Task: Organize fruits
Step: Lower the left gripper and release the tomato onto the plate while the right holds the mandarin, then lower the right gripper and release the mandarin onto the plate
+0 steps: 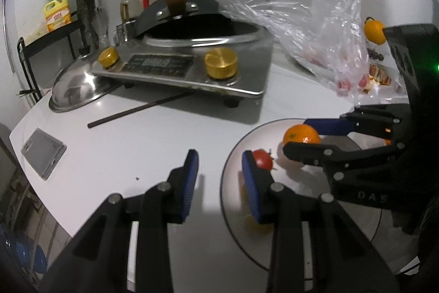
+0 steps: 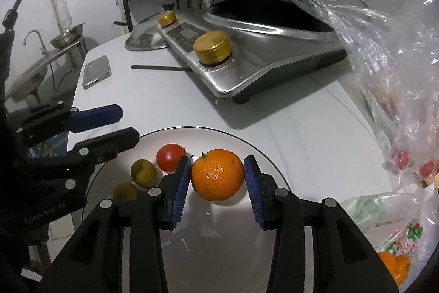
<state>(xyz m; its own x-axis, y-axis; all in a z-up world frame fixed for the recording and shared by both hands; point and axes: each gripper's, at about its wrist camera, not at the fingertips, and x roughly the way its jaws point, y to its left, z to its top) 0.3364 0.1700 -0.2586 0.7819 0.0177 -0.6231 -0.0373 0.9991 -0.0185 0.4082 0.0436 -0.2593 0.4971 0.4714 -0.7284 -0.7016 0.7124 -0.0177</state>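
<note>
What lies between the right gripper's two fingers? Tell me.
The orange lies on the plate between the right gripper's blue pads, which flank it; the right wrist view shows this.

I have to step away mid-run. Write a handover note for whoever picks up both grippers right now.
Right gripper: over the plate, jaws straddling the mandarin; the left pad looks in contact, a sliver of gap shows at the right pad, so grip unconfirmed.
Left gripper: open, empty, at the plate's left edge.
On the plate: mandarin, tomato, two greenish fruits.
Left to do: more mandarins in the printed bag, red fruit in the clear bag, one orange behind it.
</note>
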